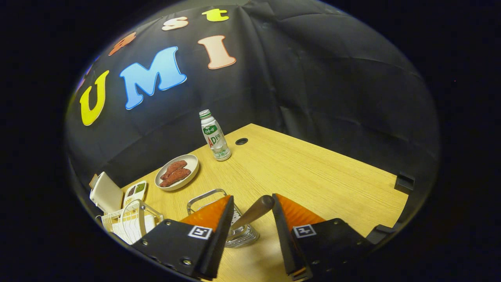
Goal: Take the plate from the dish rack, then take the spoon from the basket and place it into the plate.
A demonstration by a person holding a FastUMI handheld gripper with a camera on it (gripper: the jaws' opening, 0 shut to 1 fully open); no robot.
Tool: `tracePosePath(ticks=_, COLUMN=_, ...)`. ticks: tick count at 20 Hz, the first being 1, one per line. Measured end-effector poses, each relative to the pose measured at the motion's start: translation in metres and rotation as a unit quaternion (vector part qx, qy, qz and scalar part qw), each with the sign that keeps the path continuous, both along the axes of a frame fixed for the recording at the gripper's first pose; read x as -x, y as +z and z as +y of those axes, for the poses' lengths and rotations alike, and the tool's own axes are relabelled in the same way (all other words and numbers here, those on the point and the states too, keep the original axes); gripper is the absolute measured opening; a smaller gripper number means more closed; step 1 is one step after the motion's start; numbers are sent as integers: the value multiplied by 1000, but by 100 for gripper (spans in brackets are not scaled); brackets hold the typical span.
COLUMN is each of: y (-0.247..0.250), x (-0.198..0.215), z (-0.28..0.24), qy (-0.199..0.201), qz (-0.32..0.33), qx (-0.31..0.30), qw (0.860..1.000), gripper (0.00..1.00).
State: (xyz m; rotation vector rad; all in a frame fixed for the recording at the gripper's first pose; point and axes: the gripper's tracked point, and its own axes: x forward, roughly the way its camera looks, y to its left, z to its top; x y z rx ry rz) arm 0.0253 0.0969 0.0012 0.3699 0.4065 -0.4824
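I held my gripper spread apart around the spoon's brown handle, which leaned against one finger, ready to clamp. It stood in the wire basket near the table's front edge.

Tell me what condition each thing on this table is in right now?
Gripper: open, fingers either side of the spoon handle.
Spoon: in the wire basket, wooden handle leaning up.
Bottle: upright, capped.
Plate: flat on the table, holding sausages.
Dish rack: holds a white plate on edge.
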Motion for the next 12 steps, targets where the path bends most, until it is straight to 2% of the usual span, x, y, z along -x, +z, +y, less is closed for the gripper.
tracePosePath(ticks=1, y=-5, x=-1, z=-1, qy=2, qz=4, qx=0, qw=1000, gripper=55)
tracePosePath(ticks=2, y=-2, x=-5, z=1, qy=10, qz=-4, qx=-4, qw=1000, gripper=55)
tracePosePath(ticks=5, y=-1, x=-9, z=5, qy=16, qz=-5, qx=0, qw=1000, gripper=29)
tracePosePath(ticks=6, y=2, x=-13, z=7, qy=20, qz=-13, qx=-6, qw=1000, gripper=30)
tracePosePath(ticks=7, y=3, x=-15, z=9, qy=17, qz=-16, qx=-9, qw=1000, gripper=24)
tracePosePath(ticks=9, y=3, x=-16, z=10, qy=16, qz=-15, qx=-11, qw=1000, gripper=23)
tracePosePath(ticks=10, y=11, x=-24, z=19, qy=37, qz=-43, qx=-28, qw=998, gripper=23)
tracePosePath(ticks=11, y=24, x=-31, z=26, qy=44, qz=-64, qx=-30, qw=997, gripper=11)
tracePosePath(ticks=12, y=23, x=-33, z=25, qy=47, qz=-56, qx=-19, qw=997, gripper=10)
